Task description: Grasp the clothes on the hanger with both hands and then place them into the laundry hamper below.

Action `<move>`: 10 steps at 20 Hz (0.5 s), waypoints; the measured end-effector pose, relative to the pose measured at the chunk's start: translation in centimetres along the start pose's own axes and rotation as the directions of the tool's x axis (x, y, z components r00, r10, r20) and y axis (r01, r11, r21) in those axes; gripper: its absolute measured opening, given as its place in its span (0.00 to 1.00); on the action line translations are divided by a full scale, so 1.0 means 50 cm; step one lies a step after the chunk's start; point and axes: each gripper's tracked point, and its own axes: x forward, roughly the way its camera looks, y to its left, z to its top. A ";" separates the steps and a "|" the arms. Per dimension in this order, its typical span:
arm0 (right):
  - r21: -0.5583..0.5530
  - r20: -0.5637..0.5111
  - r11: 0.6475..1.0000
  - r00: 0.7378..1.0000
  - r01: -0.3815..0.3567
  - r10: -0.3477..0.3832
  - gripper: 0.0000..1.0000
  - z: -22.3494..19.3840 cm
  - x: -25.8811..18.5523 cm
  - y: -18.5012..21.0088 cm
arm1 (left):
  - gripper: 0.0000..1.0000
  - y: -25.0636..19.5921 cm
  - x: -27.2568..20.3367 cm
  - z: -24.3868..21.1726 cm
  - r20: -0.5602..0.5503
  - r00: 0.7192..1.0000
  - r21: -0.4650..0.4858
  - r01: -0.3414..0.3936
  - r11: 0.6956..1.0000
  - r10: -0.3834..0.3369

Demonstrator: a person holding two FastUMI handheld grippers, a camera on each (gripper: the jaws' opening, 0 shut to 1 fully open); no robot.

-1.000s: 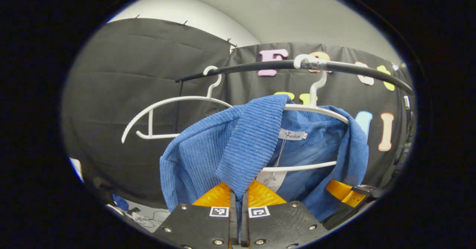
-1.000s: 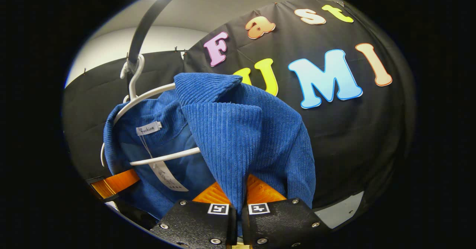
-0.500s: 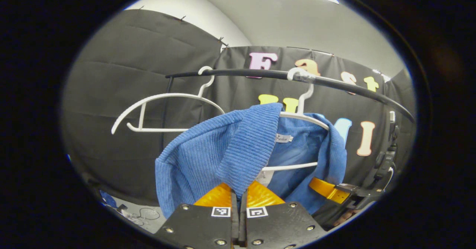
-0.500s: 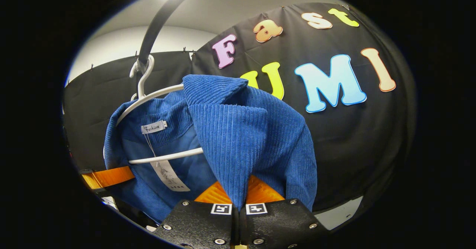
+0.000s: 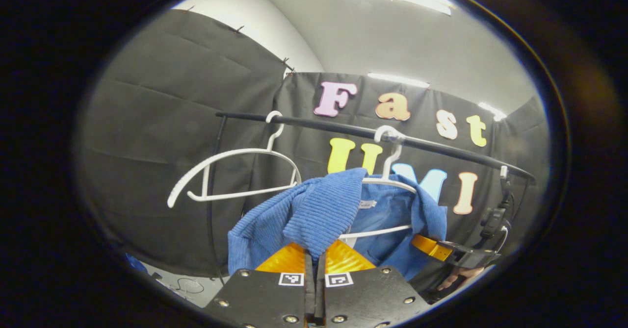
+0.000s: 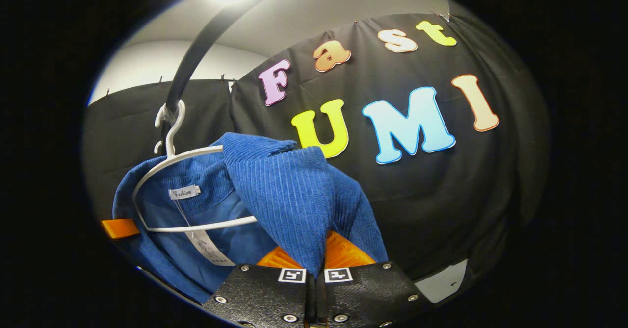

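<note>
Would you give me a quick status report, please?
Left gripper and right gripper shut on blue garment. Garment partly on white hanger. Hanger hooked on rail.

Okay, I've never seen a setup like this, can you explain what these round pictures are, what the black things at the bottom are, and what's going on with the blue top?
Each picture comes from a camera riding on a hand-held two-finger gripper. A person holds one in each hand. The left gripper in the left gripper view and the right gripper in the right gripper view are both shut on the blue corduroy garment, each pinching one side of it. The garment hangs on a white hanger hooked over a black rail. A second, bare hanger hangs beside it.
</note>
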 end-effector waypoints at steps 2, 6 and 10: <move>-0.008 0.012 1.000 1.000 0.019 -0.019 0.00 0.012 0.003 -0.015 | 0.02 0.018 0.002 0.015 0.016 1.000 0.007 -0.013 1.000 0.013; -0.006 0.060 0.998 0.996 0.067 -0.067 0.00 0.031 0.002 -0.046 | 0.01 0.058 0.002 0.063 0.058 0.997 0.026 -0.054 0.998 0.052; 0.006 0.095 0.996 0.992 0.088 -0.088 0.00 0.050 0.014 -0.062 | 0.01 0.101 -0.003 0.106 0.097 0.992 0.026 -0.088 0.996 0.085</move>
